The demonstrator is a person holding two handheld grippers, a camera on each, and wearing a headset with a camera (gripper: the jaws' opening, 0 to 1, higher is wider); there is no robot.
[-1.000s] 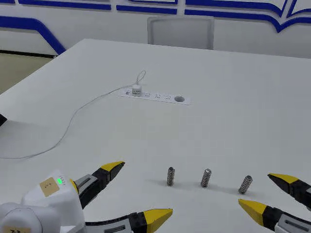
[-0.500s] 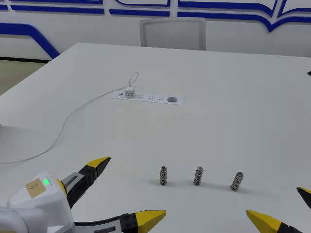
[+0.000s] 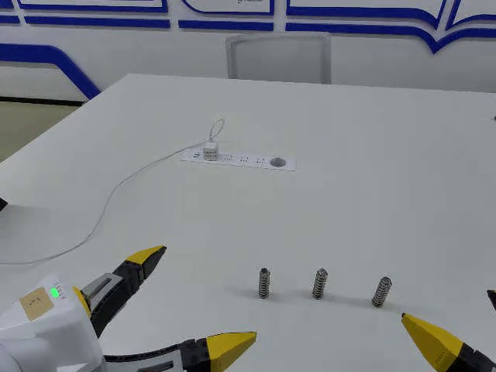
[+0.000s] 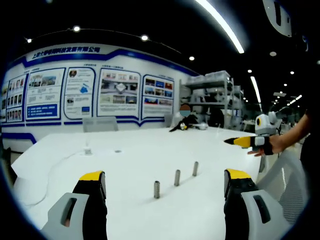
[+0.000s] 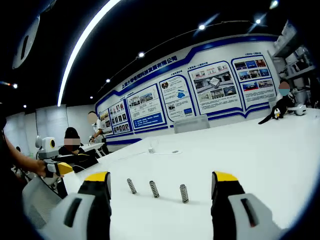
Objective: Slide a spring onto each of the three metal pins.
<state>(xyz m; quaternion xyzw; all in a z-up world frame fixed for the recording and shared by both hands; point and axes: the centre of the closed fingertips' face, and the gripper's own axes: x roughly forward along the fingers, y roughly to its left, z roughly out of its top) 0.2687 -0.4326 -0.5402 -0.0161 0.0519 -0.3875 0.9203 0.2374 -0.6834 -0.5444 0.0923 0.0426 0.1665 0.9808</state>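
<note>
Three pins stand in a row on the white tabletop [image 3: 349, 124], near 6 o'clock in the head view: the left pin [image 3: 264, 283], the middle pin [image 3: 320, 284] and the right pin [image 3: 381, 291]. Each appears wrapped in a coil, so the threading step looks done and this is probably the closing moment of the task. The right pin leans slightly.

The left gripper [image 3: 199, 295] hangs at 7 o'clock, jaws spread wide and empty. Its own view confirms this, with the gripper [image 4: 165, 175] framing all three pins. The right gripper [image 3: 449, 306] sits at 4 o'clock, also released and carrying nothing. Its own view shows the gripper [image 5: 161, 176] parted with the pins between the tips, well apart from them.

No loose spring is visible, so the next move likely calls only for a check that each coil sits fully down.

Compared with a second ago, both grippers have drawn away from the row, the left toward 8 o'clock and the right toward 4 o'clock. The pins and the power strip [image 3: 239, 160] keep their places.
</note>
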